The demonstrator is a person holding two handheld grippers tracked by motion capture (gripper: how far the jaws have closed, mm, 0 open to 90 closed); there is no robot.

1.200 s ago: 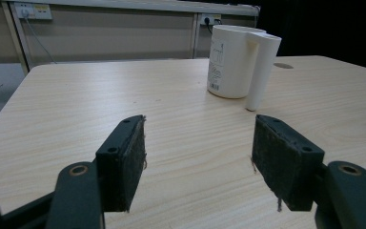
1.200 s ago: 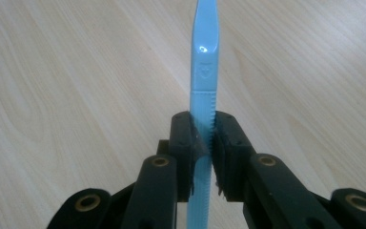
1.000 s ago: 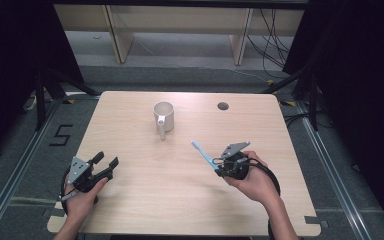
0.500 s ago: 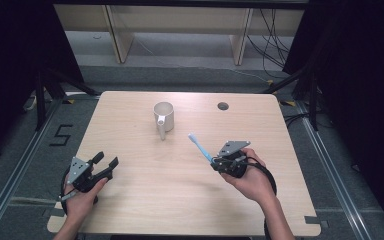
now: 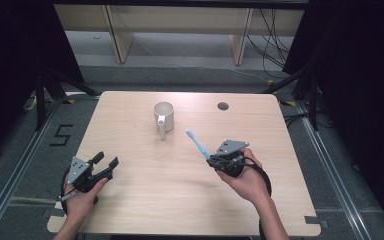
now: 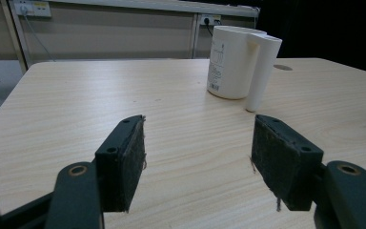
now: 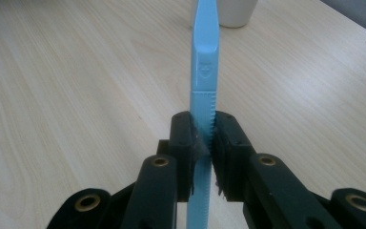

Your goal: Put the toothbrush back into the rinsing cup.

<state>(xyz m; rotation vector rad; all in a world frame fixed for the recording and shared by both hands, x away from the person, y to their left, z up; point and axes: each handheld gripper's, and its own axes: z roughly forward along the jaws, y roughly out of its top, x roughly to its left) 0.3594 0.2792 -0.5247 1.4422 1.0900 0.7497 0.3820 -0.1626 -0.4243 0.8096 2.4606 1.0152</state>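
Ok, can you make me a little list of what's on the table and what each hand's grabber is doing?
table: light wood table, small round hole near the far edge
cup: white mug, upright, handle toward the person
toothbrush: light blue toothbrush, brush end pointing up toward the mug
right gripper: shut, fingers pinching the toothbrush handle
left gripper: open, nothing between its fingers, aimed at the mug
mug contents: cannot tell

L hand-held gripper jaws apart; R hand-held gripper clamped.
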